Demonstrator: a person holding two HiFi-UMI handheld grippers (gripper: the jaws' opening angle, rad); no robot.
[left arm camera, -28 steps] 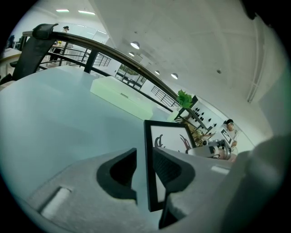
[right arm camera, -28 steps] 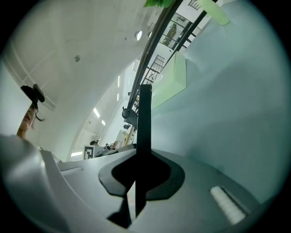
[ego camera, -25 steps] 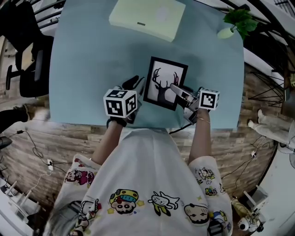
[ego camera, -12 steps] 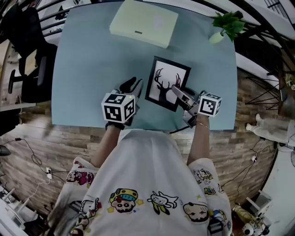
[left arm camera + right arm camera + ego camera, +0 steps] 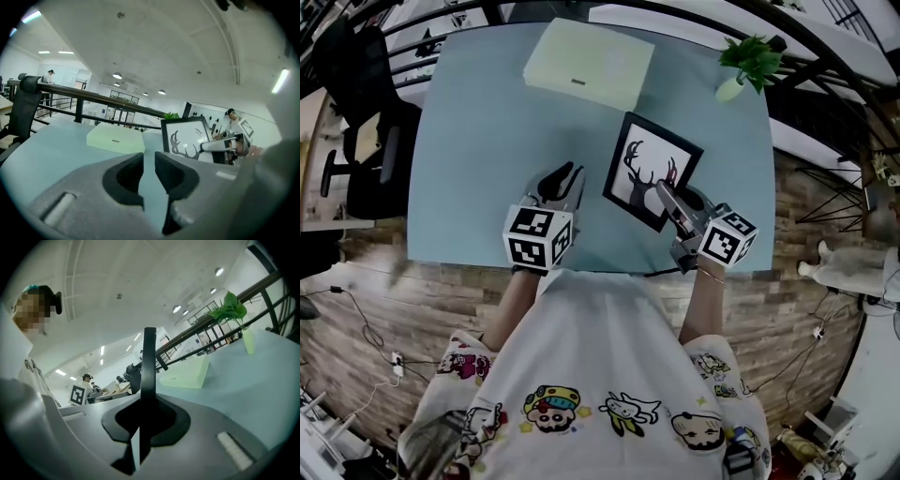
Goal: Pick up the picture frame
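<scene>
Grip by the rim suited the picture frame, seemingly stiff, light and breakable, tilted up over the table with one edge clamped in the right gripper, while the left gripper, jaws narrowly apart and empty, had just been closing.
</scene>
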